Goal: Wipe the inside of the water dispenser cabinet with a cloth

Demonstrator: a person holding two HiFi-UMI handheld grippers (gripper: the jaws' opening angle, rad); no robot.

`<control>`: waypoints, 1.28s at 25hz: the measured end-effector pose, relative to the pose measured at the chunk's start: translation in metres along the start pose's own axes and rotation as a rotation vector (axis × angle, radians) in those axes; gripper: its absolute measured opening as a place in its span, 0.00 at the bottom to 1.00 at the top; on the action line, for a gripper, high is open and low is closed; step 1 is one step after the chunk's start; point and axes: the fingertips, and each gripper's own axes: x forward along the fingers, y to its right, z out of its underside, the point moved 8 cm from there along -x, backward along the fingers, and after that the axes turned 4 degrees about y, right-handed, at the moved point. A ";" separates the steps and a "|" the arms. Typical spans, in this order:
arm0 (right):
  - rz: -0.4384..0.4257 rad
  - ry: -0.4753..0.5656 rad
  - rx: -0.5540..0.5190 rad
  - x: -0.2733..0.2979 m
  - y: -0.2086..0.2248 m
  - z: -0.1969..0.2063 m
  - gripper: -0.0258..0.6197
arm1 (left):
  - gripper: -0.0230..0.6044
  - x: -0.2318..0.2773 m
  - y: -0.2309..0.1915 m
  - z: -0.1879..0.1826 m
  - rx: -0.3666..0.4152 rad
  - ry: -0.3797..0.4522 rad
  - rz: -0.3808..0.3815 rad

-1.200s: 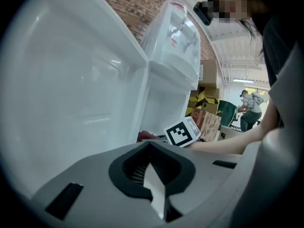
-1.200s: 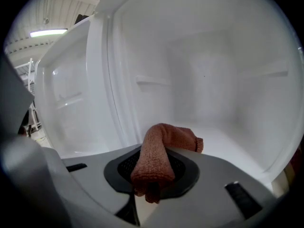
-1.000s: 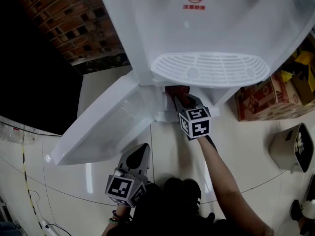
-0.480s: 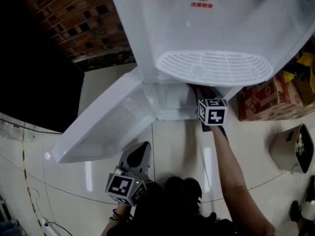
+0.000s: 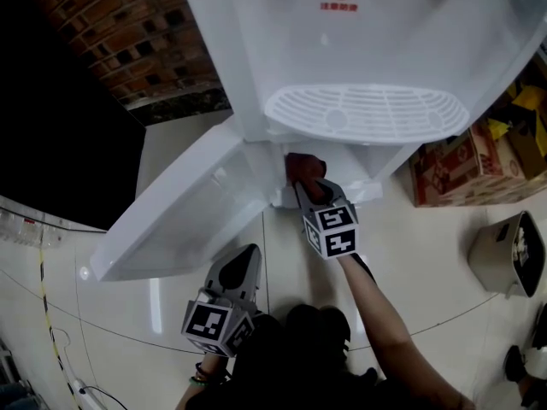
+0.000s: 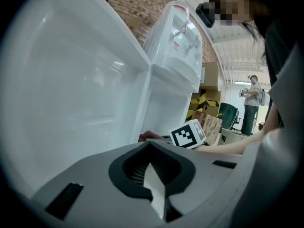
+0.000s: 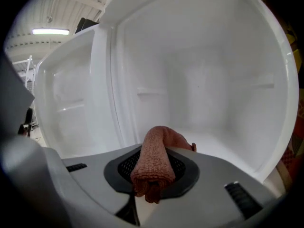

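**Cloth at the cabinet mouth, door left free**

The left claw (image 5: 242, 266) hangs low over the floor, jaws together on nothing, well apart from the open door (image 5: 184, 216). Nothing steadies that door, so I judge it could swing back onto the working arm if bumped.

The right claw (image 7: 151, 177) is clamped on the rolled pink cloth (image 7: 154, 156). It sits at the front edge of the cabinet (image 7: 209, 80), near the left corner by the hinge. Whether the cloth touches the cabinet floor I cannot tell.

Only 1 short wad pokes past the jaws. Pressing hard could let bare claw plastic scrape the wall. Dragging across the side ledges might tug the cloth loose.
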 end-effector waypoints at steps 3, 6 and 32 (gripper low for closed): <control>0.071 -0.029 0.005 -0.005 0.026 0.012 0.16 | 0.00 -0.002 -0.003 -0.001 -0.006 0.004 -0.011; 0.165 -0.043 0.030 -0.021 0.062 0.016 0.16 | 0.00 -0.003 -0.005 -0.001 -0.013 0.011 -0.017; -0.160 0.390 0.060 -0.034 -0.003 -0.144 0.16 | 0.00 -0.013 0.005 0.001 0.002 -0.010 -0.028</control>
